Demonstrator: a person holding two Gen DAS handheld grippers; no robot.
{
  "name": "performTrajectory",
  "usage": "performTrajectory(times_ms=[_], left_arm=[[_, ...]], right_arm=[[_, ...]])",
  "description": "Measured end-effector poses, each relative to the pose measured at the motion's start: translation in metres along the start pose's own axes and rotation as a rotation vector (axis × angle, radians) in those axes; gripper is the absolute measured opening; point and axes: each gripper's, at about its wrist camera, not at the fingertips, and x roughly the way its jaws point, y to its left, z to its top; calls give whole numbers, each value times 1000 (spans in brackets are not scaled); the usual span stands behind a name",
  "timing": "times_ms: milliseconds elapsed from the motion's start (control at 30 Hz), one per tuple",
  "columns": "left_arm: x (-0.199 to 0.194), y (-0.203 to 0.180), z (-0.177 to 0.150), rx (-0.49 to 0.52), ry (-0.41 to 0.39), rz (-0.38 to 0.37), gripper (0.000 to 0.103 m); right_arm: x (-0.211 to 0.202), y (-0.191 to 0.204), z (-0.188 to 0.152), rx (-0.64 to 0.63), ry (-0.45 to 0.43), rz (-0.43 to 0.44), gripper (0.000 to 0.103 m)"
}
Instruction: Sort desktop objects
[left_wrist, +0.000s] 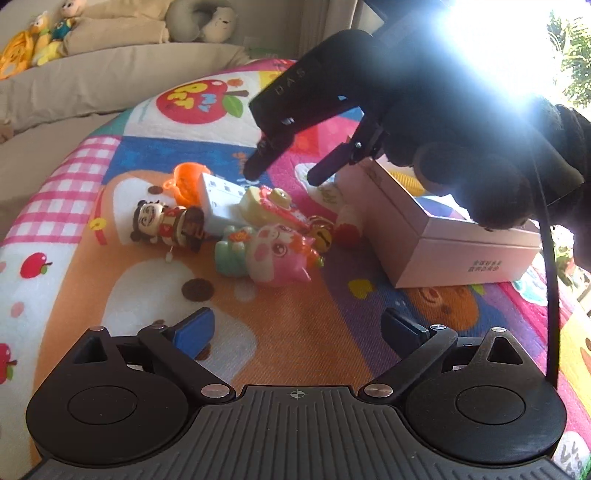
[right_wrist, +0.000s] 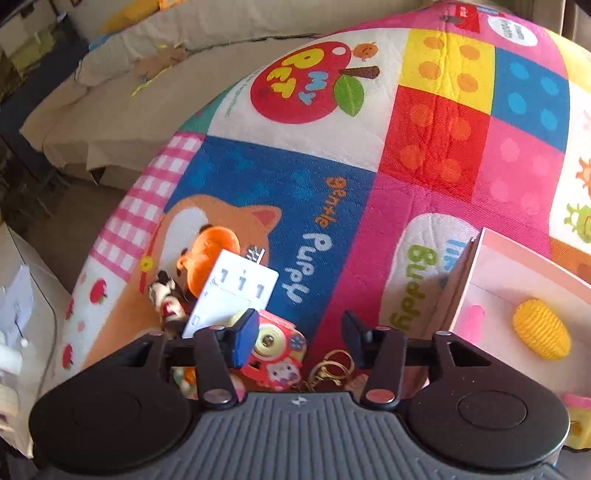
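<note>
Toys lie in a loose heap on a patchwork play mat (right_wrist: 436, 122), and the right gripper (right_wrist: 299, 332) hangs over that heap, tilted steeply down with its jaws parted and nothing between the pads. Just under its left finger sits a small red toy camera (right_wrist: 275, 350) with gold key rings (right_wrist: 334, 365) trailing toward the middle of the gap; ahead and to the left of the fingers a white card-like block (right_wrist: 232, 295) leans against an orange toy (right_wrist: 212, 247) and a small figurine (right_wrist: 166, 299). To the gripper's right stands an open pink box (right_wrist: 517, 266) already holding a yellow ribbed egg-shaped piece (right_wrist: 541, 334). The likely step is picking the next toy for that box. To do it well, the gripper should centre one item, probably the toy camera, between both pads before closing, come straight down, and avoid snagging the rings or nudging the leaning block. The left gripper (left_wrist: 295, 332) is nearer the viewer, wide open and empty above the mat, with a pink pig toy (left_wrist: 284, 256) ahead of it; it should stay clear.
</note>
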Motion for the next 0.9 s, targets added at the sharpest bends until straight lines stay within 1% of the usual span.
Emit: performTrajectory(times_ms=[33, 67, 200, 233, 267, 300, 333, 367, 467, 533, 600, 633, 700, 767, 800, 900], left_arm=[[-3, 0, -1, 0, 3, 12, 100], [-6, 0, -1, -3, 5, 22, 100], [-15, -1, -1, -4, 0, 52, 100], [-17, 0, 0, -4, 0, 62, 100], [-19, -1, 0, -4, 0, 66, 100], [-20, -1, 0, -3, -1, 68, 100], [-21, -2, 1, -1, -1, 68, 100], [-22, -3, 0, 6, -2, 69, 100], [-20, -6, 3, 23, -2, 74, 100], [-18, -9, 5, 34, -8, 70, 100], [-15, -12, 8, 47, -15, 70, 100], [-13, -13, 10, 56, -18, 76, 100], [-7, -14, 14, 70, -26, 92, 100], [-1, -13, 20, 78, -23, 122, 100], [2, -13, 22, 79, -22, 130, 100], [9, -12, 28, 65, -14, 147, 100]], right_arm=[[3, 2, 0, 16, -14, 16, 72], [6, 8, 0, 3, -16, 24, 81], [28, 27, -8, -9, 56, 22, 81], [30, 29, -11, -16, 64, 20, 79], [32, 32, -15, -23, 68, 15, 70], [29, 33, -17, -28, 62, 28, 59], [23, 33, -19, -28, 57, 46, 59], [14, 32, -21, -21, 38, 53, 59], [-29, 29, -29, -33, -62, 89, 59], [-70, 18, -39, -8, -121, 155, 59], [-106, 6, -55, 12, -155, 220, 59], [-124, 0, -66, 18, -172, 232, 59], [-151, -11, -90, 22, -198, 215, 59], [-167, -23, -117, 38, -190, 169, 59], [-171, -27, -129, 42, -182, 136, 59], [-174, -35, -164, 22, -179, -31, 59]])
